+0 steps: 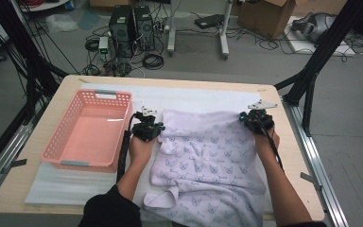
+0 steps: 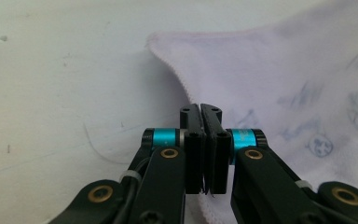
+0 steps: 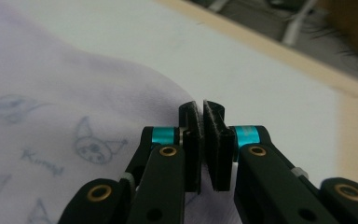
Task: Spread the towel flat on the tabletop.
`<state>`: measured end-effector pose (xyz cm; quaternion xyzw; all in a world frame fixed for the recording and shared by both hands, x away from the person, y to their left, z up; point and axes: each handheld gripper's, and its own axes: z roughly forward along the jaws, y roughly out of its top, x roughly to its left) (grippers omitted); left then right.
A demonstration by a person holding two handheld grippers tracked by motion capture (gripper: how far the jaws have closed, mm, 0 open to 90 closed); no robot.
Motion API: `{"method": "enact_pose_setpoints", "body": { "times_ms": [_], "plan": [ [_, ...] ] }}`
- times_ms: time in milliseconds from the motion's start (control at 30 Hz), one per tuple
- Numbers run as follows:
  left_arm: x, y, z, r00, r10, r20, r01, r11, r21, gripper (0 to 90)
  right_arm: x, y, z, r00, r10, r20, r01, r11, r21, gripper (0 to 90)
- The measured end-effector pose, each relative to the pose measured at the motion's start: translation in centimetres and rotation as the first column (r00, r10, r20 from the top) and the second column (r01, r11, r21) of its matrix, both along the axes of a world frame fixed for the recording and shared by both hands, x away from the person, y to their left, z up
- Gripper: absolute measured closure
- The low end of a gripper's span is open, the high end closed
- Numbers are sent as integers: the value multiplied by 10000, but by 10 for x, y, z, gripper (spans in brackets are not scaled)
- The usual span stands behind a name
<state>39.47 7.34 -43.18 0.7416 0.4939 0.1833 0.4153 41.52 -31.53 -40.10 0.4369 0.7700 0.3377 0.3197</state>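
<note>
Towel [image 1: 208,161]: pale lilac, printed with small cartoon faces, spread over white mat [image 1: 66,184] on table [image 1: 293,156]. Near edge rumpled, one corner folded over at bottom centre. Far edge roughly straight between both grippers.

Left gripper [image 1: 150,124]: at far-left corner of towel, just right of basket. From left gripper view, jaws together, towel edge [image 2: 177,74] pinched between pads; hem running out from under jaws on both sides. Clamped on towel.

Right gripper [image 1: 251,117]: at far-right corner of towel, grey plate on top. From right gripper view, jaws nearly together, thin gap at tips; towel [image 3: 74,116] lying up against left jaw and passing under both. Fabric appears caught low between pads, not clear at tips. Read as clamped on towel corner.

Basket [image 1: 87,130]: pink, perforated, handles on short sides, at left of table, partly on mat, beside towel but apart from it.

Hands [image 1: 142,149] and forearms entering from bottom, dark sleeves at elbows. Cable from left gripper trailing back along left forearm.

Beyond table: grey floor, two black computer towers [image 1: 131,26], loose cables, cardboard box [image 1: 269,16].
</note>
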Motion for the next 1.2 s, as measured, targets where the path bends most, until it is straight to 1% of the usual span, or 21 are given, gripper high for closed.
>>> {"method": "enact_pose_setpoints", "body": {
  "times_ms": [67,100,133,167,233,267,333,467,533,567,633,700,733,767,800,833,900,1000,1100,1133,1200],
  "plan": [
    [0,-1,-1,10000,-81,14,80,9998,184,874,2,-2,-5,9953,703,-667,-642,9939,902,726],
    [0,0,-1,10000,-42,42,41,9997,236,872,3,-2,-10,9809,1446,-1298,-1218,9780,1693,677],
    [0,1,-1,10000,5,44,-6,9996,296,861,3,-1,-13,9665,1979,-1634,-1640,9660,1999,665],
    [1,2,-2,9999,162,47,-163,9995,260,806,-1,-1,-13,9676,2027,-1506,-1718,9656,1953,659],
    [3,4,-2,9991,411,39,-410,9992,-22,635,-6,-10,-10,9844,1390,-1082,-1160,9739,1953,635],
    [4,5,-2,9992,386,55,-385,9992,-144,601,-6,-17,-9,9901,921,-1060,-696,9775,1991,638],
    [6,2,-4,9993,324,189,-316,9986,-432,553,-6,-30,-9,9931,-28,-1174,255,9810,1923,650],
    [16,-9,-11,9997,150,-178,-156,9991,-384,511,-3,-49,-16,9809,-950,-1696,1378,9552,2618,669],
    [18,-16,-18,9991,51,-421,-59,9998,-200,501,0,-52,-24,9707,-883,-2235,1526,9450,2893,653],
    [16,-19,-18,9996,89,-257,-85,9999,128,490,2,-50,-28,9648,-769,-2517,1507,9455,2888,644],
    [14,-20,-16,10000,42,-46,-38,9969,791,568,4,-46,-34,9565,-436,-2883,1310,9476,2914,611],
    [13,-12,-14,9989,-70,-470,98,9982,589,865,4,-41,-38,9452,-196,-3260,1193,9499,2889,595],
    [12,-9,-12,9981,-40,-623,74,9984,555,864,3,-38,-39,9408,-242,-3380,1242,9526,2777,597],
    [10,-7,-11,9975,-76,-698,120,9979,630,868,1,-36,-37,9400,-281,-3401,1226,9579,2596,677],
    [6,-5,-10,9974,-129,-704,175,9978,645,869,-1,-34,-36,9320,-100,-3624,1056,9637,2451,818],
    [3,-3,-10,9968,-198,-773,251,9974,678,869,-4,-31,-34,9253,280,-3783,661,9701,2334,841],
    [-4,-1,-7,9958,-295,-867,351,9974,634,870,-13,-28,-30,9261,577,-3729,189,9800,1983,849],
    [-16,3,-1,9942,-557,-921,624,9955,718,869,-32,-33,-26,9224,1059,-3715,-243,9757,2179,845],
    [-25,8,-3,9911,-674,-1147,774,9934,850,869,-50,-40,-26,9062,1541,-3939,-733,9744,2125,837],
    [-28,10,-2,9906,-694,-1178,791,9936,801,869,-56,-42,-26,8957,1708,-4105,-898,9737,2092,821],
    [-31,11,-1,9909,-825,-1063,906,9932,737,863,-65,-47,-27,8844,2196,-4118,-1351,9651,2245,729]
  ]
}}
